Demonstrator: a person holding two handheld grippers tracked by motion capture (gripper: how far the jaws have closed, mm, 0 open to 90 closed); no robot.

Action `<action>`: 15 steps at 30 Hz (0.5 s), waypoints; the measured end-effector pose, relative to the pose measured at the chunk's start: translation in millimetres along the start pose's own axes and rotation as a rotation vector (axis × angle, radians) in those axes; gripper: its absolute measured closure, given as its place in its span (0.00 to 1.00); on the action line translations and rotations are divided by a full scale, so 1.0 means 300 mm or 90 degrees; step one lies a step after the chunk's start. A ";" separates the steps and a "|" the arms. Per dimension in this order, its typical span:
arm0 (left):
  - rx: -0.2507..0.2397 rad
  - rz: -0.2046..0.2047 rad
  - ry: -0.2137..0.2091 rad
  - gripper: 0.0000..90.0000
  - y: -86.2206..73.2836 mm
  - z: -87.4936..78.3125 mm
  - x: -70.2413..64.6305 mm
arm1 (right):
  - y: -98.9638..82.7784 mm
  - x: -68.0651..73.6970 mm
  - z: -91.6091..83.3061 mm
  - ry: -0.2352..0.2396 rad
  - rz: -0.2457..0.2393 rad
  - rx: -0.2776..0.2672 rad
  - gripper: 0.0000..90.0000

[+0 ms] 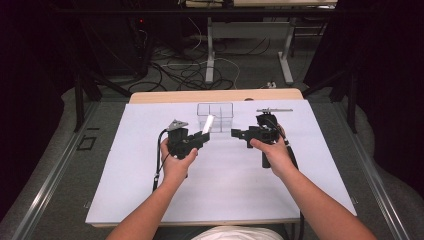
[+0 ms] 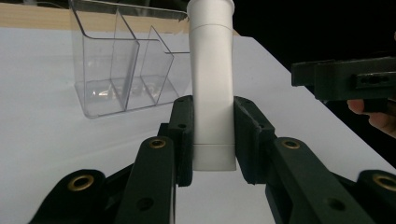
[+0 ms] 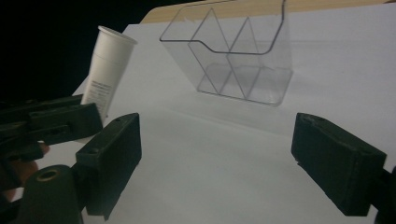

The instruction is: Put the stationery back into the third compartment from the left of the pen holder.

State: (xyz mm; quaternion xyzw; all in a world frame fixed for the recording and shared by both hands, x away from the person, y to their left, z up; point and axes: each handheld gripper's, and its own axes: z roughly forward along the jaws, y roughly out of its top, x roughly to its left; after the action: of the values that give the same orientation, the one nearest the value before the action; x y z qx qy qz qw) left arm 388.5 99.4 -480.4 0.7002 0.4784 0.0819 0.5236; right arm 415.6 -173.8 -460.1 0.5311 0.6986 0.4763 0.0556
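One smooth white tube point(image 2: 212, 88) — pinched in left claw point(image 2: 212, 140).

This place looks like a lab or a test room, not a home. The table point(image 1: 150, 200) is covered with a plain white sheet and stands inside a dark metal frame point(image 1: 79, 100). Behind it many loose cables point(image 1: 180, 75) lie on a grey floor point(image 1: 250, 70), next to the white legs of another desk point(image 1: 210, 50). The surroundings are dark.
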 end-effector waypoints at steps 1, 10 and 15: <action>0.002 0.000 0.002 0.79 -0.001 -0.001 0.004 | 0.008 0.017 0.008 0.009 -0.001 0.001 0.19; -0.004 -0.033 0.005 0.79 -0.013 0.006 0.031 | 0.034 0.069 0.035 0.046 0.028 -0.010 0.27; -0.003 -0.036 0.002 0.79 -0.017 0.013 0.030 | 0.040 0.087 0.045 0.069 0.055 -0.013 0.31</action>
State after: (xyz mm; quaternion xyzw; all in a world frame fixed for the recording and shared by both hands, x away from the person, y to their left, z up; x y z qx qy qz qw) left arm 392.8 103.6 -489.8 0.6852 0.4986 0.0694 0.5264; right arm 420.6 -145.2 -447.5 0.5336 0.6722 0.5133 0.0028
